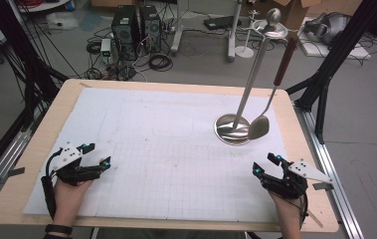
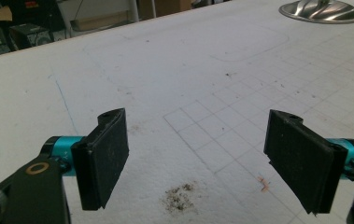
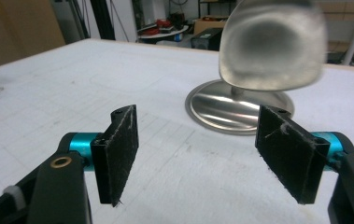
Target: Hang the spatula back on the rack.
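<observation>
Two grippers: left gripper [image 1: 95, 155] and right gripper [image 1: 267, 165], each held in a hand low over the white gridded foam mat [image 1: 141, 149] at its near corners.
Left tongs: spread wide, nothing between the black pads [image 2: 107, 156].
Right tongs: also spread wide, nothing between them; the spatula blade looms just beyond in the right gripper view.
Task's thing: one metal spatula with a dark reddish-brown handle [image 1: 268, 107], hanging from the top of a silver utensil stand with a round dished base [image 1: 233, 130], blade low beside the base, at the far right of the mat.
Step in hand: judged as the pause around the hanging; the spatula is on the stand and both hands are well apart from it.
Hook: how the handle catches at the top is too small to tell; it probably hangs on a hook.
Next move: if the spatula is to come off, the right gripper needs to rise toward the handle, close on it, and lift it clear without tipping the stand.
Count: two grippers, one spatula, one stand, one mat, one wooden table [image 1: 37, 149].
</observation>
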`<state>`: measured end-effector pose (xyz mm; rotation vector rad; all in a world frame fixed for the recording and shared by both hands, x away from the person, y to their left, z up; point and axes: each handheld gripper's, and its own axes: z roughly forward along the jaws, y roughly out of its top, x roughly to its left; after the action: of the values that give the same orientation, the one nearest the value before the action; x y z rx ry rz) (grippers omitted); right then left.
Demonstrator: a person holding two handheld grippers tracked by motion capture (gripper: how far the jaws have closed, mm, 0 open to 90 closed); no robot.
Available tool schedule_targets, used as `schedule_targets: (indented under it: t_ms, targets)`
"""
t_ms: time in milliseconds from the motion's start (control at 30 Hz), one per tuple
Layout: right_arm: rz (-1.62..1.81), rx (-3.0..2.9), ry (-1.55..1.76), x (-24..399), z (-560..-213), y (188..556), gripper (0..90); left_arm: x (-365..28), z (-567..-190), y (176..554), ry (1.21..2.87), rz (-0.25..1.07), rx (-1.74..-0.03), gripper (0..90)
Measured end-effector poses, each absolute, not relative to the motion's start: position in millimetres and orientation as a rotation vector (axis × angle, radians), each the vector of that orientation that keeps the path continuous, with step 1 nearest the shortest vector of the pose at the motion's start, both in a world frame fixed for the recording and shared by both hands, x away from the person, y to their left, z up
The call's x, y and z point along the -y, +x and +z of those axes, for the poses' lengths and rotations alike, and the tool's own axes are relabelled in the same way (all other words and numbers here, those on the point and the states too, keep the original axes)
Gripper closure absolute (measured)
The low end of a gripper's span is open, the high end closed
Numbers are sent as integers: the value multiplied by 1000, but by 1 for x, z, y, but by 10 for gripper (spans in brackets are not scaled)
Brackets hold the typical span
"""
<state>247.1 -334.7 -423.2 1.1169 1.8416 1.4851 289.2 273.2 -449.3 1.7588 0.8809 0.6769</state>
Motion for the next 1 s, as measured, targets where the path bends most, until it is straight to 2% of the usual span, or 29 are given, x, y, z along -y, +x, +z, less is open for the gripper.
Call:
schedule_targets:
  t_ms: [333,1000]
  targets:
    - [1465,-1872,1127,328,-444,252,295,-273,-449,289,1760,674,-878,221]
    - [1441,-1895,1139,325,-447,254,267,-274,-449,289,1759,677,-875,221]
